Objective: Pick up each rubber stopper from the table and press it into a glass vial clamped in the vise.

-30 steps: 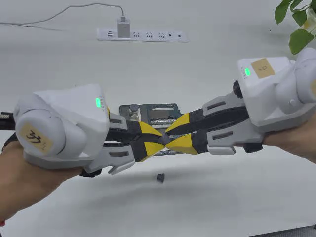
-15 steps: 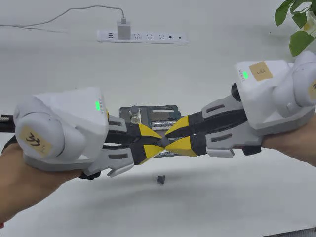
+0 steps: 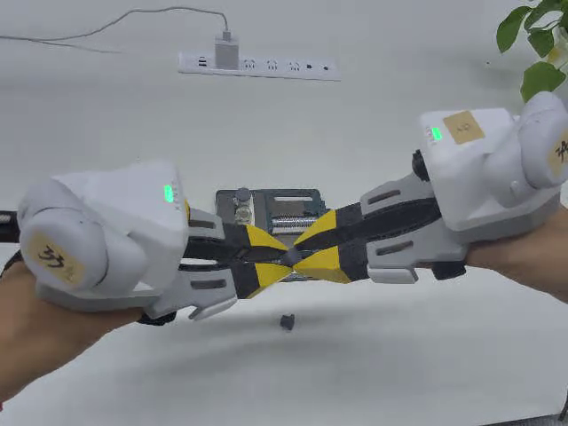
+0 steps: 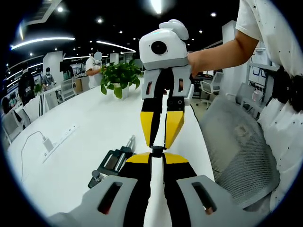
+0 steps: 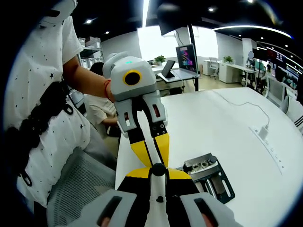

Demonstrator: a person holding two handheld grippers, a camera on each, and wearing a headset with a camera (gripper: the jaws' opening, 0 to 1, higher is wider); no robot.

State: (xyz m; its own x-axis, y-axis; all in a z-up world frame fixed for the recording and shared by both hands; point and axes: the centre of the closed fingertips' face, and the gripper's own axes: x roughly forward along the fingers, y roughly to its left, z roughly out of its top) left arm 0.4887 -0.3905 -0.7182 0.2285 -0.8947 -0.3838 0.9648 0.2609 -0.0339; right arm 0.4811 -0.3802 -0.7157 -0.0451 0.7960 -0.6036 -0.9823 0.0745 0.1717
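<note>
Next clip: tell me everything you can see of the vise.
The vise is a small block of dark metal that lies flat on the white table. A threaded screw shows in its middle. In the head view, a glass vial with a dark top stands clamped at its left end. The tongs of the left gripper and right gripper meet in front of it, hiding its near edge; they seem not to touch it.
</note>
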